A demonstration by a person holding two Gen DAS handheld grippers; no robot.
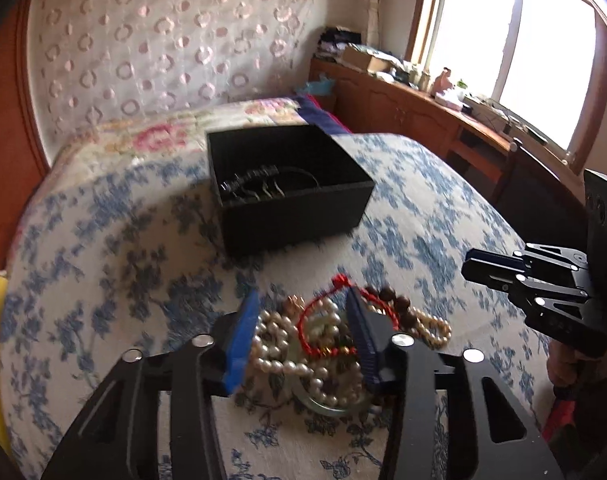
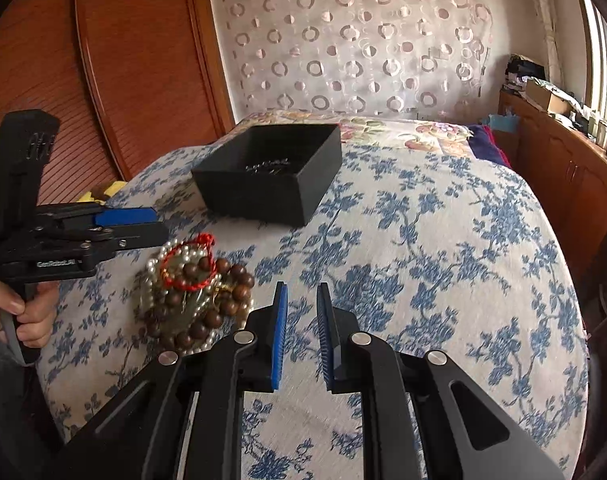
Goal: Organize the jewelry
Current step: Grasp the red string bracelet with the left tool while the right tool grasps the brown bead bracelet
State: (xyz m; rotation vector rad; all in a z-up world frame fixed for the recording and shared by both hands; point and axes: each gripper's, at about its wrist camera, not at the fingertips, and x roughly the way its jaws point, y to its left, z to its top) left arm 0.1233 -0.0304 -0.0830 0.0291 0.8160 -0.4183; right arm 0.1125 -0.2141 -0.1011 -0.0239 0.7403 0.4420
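Left tongs [image 1: 303, 320] gape wide around the bead pile [image 1: 323, 344], low centre; right tongs [image 2: 302, 320], slightly parted, hold nothing; box [image 1: 287, 184] above.

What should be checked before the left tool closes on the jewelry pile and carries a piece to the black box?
1. Left tool open, fingers either side of the jewelry pile: ok.
2. Single piece isolated: not ok; pearl strand, red cord bracelet and wooden beads lie tangled.
3. Black box open, with room inside: ok; a few dark pieces lie at the bottom.
4. Right tool off the pile, holding nothing: ok.
5. Fingers low enough to grip: cannot tell.
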